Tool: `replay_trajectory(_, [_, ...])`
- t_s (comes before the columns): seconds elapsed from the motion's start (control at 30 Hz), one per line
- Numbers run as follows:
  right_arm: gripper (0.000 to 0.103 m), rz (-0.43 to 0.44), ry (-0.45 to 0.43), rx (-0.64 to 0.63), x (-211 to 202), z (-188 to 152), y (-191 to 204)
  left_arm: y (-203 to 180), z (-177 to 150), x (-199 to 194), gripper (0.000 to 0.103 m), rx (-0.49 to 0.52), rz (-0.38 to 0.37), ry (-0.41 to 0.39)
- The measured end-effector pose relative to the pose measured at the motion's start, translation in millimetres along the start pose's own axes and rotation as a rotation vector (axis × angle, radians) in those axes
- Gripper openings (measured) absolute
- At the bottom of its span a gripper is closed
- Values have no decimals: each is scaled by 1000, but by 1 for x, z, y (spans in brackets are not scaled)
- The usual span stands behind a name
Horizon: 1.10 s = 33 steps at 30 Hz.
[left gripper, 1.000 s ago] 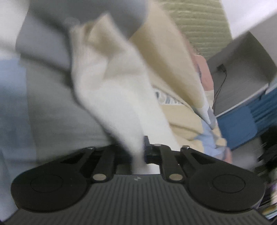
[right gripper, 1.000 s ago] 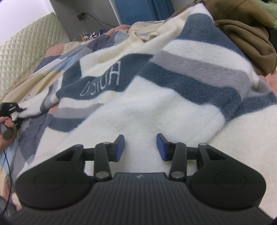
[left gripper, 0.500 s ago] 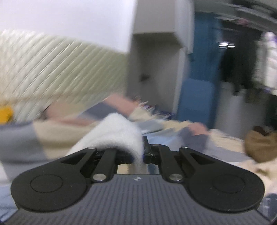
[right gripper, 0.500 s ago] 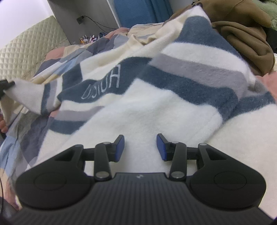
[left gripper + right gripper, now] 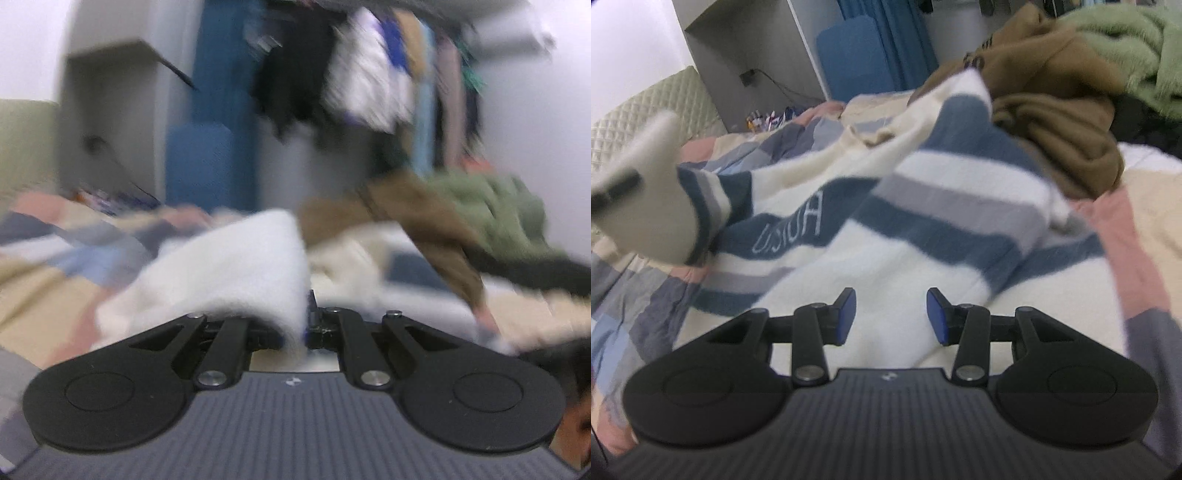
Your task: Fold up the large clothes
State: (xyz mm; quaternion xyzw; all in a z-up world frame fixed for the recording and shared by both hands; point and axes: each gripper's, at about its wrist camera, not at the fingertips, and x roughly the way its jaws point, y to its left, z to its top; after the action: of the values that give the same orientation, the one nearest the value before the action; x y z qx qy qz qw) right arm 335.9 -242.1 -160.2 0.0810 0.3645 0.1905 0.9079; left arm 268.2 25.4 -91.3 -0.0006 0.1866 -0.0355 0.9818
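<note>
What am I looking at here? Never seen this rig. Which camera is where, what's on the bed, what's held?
No robot: a person holds a two-finger gripper in each hand, each with a fisheye camera looking along its fingers. The blurred picture is from the left gripper, shut on the white cuff of a striped fleece sweater. The sharper picture is from the right gripper, open and empty above the sweater's white part. In that view the lifted sleeve rises at the left. The sweater lies on a patchwork bedspread; brown and green garments are piled behind.
</note>
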Motion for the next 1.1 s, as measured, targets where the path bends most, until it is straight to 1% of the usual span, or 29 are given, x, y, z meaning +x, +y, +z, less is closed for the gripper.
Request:
replay_trajectory(0.03, [45, -6, -9, 0, -2, 1, -1, -9, -7, 7, 10, 25, -19, 40])
replay_trajectory(0.07, [45, -10, -12, 6, -2, 1, -2, -17, -15, 14, 10, 27, -44, 80])
replay_trajectory(0.17, [46, 0, -1, 30, -1, -1, -5, -25, -41, 37, 11, -26, -107, 220])
replay_trajectory(0.2, [46, 2, 5, 35, -1, -1, -6, -28, -50, 46, 11, -36, -113, 274])
replay_trajectory(0.27, [46, 6, 11, 36, 0, -2, -5, -31, -70, 55, 11, -47, -109, 348])
replay_trajectory(0.33, [46, 8, 8, 35, 0, -2, -5, -26, -73, 62, 11, -74, -114, 356])
replay_trajectory(0.4, [46, 16, 5, 40, -1, -1, -5, -18, -71, 59, 11, -134, -132, 357])
replay_trajectory(0.43, [46, 25, 2, 40, -2, -1, -5, -16, -64, 58, 17, -162, -134, 361])
replay_trajectory(0.47, [46, 35, -2, 37, -3, -1, -4, -11, -63, 56, 35, -197, -145, 373])
replay_trajectory(0.5, [46, 43, -6, 35, -4, -1, -2, -9, -59, 52, 47, -230, -166, 379])
replay_trajectory(0.53, [46, 51, -10, 33, -4, -2, -2, -6, -55, 45, 70, -266, -189, 381])
replay_trajectory(0.57, [46, 62, -13, 33, -5, -2, 0, -4, -53, 39, 75, -299, -211, 383])
replay_trajectory(0.6, [46, 74, -18, 33, -6, -2, 1, -4, -50, 26, 78, -316, -218, 381])
replay_trajectory(0.7, [46, 107, -35, 34, -9, -2, 4, 1, -42, -2, 78, -366, -210, 362])
replay_trajectory(0.8, [47, 155, -47, 63, -12, -3, 4, 16, -38, -19, 78, -434, -173, 321])
replay_trajectory(0.9, [47, 194, -57, 63, -15, -4, 10, 38, -35, -24, 78, -475, -90, 294])
replay_trajectory(0.97, [47, 227, -72, 27, -17, -6, 21, 55, -40, -21, 78, -541, -44, 303])
replay_trajectory(1.0, [47, 243, -76, 7, -18, -7, 26, 64, -44, -18, 78, -584, -42, 307])
replay_trajectory(1.1, [47, 277, -79, -52, -18, -11, 45, 88, -55, -7, 76, -704, -68, 299])
